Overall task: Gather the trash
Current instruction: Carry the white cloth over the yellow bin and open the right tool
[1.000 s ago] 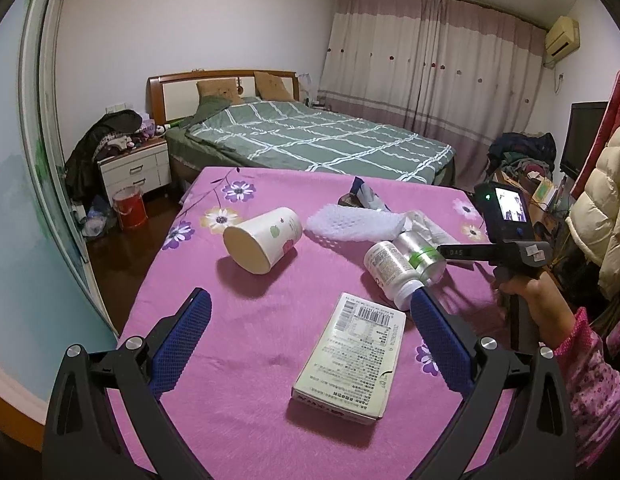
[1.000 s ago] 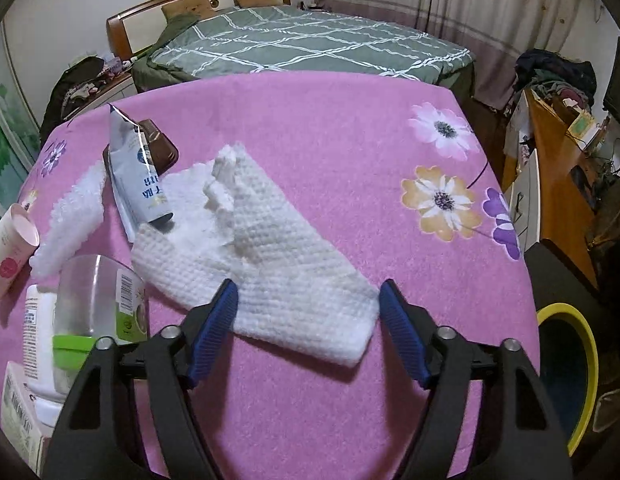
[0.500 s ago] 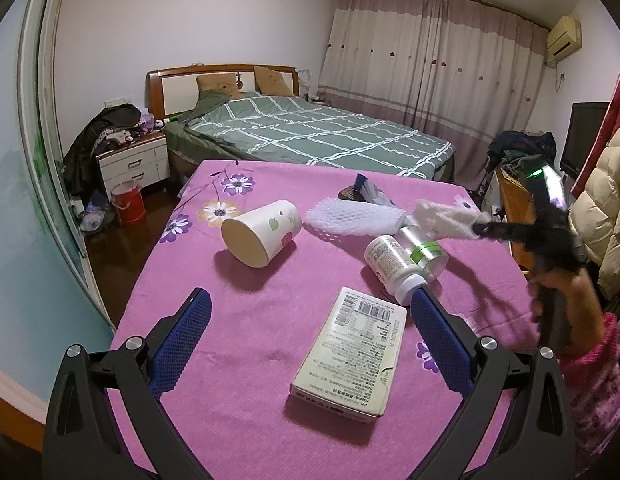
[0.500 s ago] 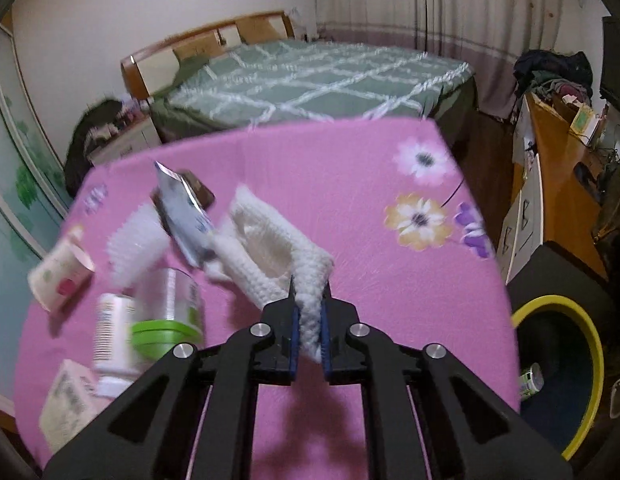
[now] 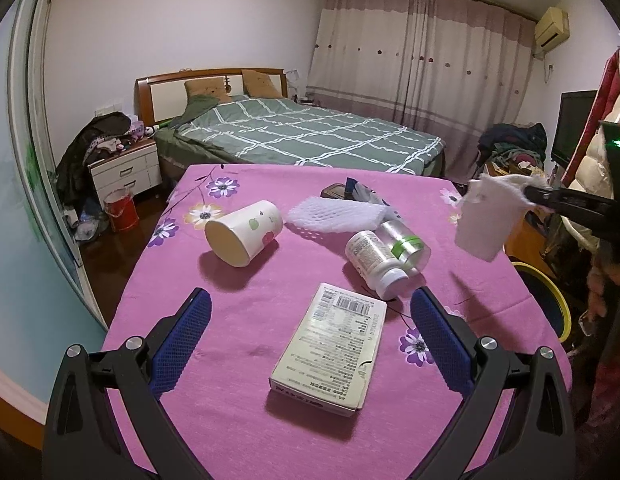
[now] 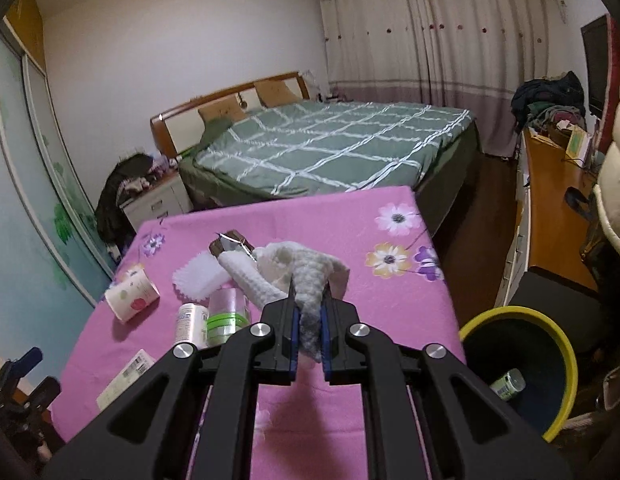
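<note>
My right gripper (image 6: 309,322) is shut on a white knitted cloth (image 6: 306,276) and holds it in the air over the pink table's right side; the cloth also hangs at right in the left wrist view (image 5: 486,220). The yellow-rimmed bin (image 6: 522,368) stands on the floor to the right, a bottle inside. My left gripper (image 5: 306,328) is open and empty above a flat carton (image 5: 330,356). On the table lie a paper cup (image 5: 242,238), a white foam net (image 5: 334,220), a white pill bottle (image 5: 372,262) and a clear jar with green band (image 5: 404,240).
A blue-and-white wrapper and a brown object (image 5: 350,192) lie at the table's far side. A bed (image 5: 302,136) stands behind the table. A wooden desk (image 6: 550,208) with clutter runs along the right wall. A red bucket (image 5: 120,210) sits by the nightstand.
My right gripper closed on the white cloth, lifted it off the table and moved it right and up. The left gripper stayed still.
</note>
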Available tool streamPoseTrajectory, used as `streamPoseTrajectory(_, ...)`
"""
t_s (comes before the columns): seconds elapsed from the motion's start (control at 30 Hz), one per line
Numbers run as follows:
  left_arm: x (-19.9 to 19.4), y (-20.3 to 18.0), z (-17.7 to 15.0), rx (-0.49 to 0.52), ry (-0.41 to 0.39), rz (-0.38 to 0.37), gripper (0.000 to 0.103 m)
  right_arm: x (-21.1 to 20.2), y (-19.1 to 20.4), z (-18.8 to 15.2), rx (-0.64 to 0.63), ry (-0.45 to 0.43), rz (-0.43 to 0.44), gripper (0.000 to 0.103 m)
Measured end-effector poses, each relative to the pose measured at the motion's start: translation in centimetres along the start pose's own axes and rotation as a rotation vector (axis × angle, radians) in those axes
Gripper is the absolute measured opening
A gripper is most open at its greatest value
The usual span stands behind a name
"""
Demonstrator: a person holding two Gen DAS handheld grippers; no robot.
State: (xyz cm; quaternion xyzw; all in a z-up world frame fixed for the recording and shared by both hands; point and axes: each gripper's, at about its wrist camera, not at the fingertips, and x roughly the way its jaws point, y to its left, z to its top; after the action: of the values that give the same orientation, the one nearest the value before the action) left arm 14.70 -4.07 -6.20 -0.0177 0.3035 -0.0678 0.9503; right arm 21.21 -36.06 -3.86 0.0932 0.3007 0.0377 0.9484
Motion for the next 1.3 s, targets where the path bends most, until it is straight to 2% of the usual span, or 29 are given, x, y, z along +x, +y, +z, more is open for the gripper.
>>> streamPoseTrajectory(0.13, -0.3, -0.3, -0.1, 0.011, 0.0, -0.001, 0.098, -2.1, -2.1, -0.9, 0.023, -0.013, -0.046, 0.008)
streamPoseTrajectory(0.27, -0.4, -0.6, -0.2, 0.013, 0.003, -0.004, 0.098, -3.4, -5.4, -2.1, 0.055, -0.016, -0.147, 0.009)
streamPoseTrajectory(0.5, -0.5, -1.9, -0.2, 0.04, 0.01, -0.011, 0.098, -3.2, -11.5, -4.4, 0.144, 0.028, -0.269, 0.009)
streamPoseTrajectory(0.7, -0.8, -2.8, -0.2, 0.059, 0.011, -0.012, 0.098, -2.1, -15.3, -5.9, 0.191, 0.069, -0.331, 0.01)
streamPoseTrajectory(0.93, -0.7, -3.1, -0.2, 0.067, 0.018, -0.009, 0.098, -0.2, -16.7, -6.7, 0.18, 0.124, -0.395, 0.014)
streamPoseTrajectory(1.07, -0.6, -3.1, -0.2, 0.07, 0.021, -0.008, 0.098, 0.3, -16.9, -7.0, 0.18, 0.144, -0.414, 0.028)
streamPoseTrajectory(1.23, -0.5, -3.2, -0.2, 0.068, 0.024, -0.009, 0.098, 0.4, -16.8, -7.2, 0.178, 0.15, -0.427, 0.032)
streamPoseTrajectory(1.3, -0.4, -3.1, -0.3, 0.067, 0.027, -0.009, 0.098, 0.4, -16.8, -7.2, 0.176, 0.149, -0.429, 0.037)
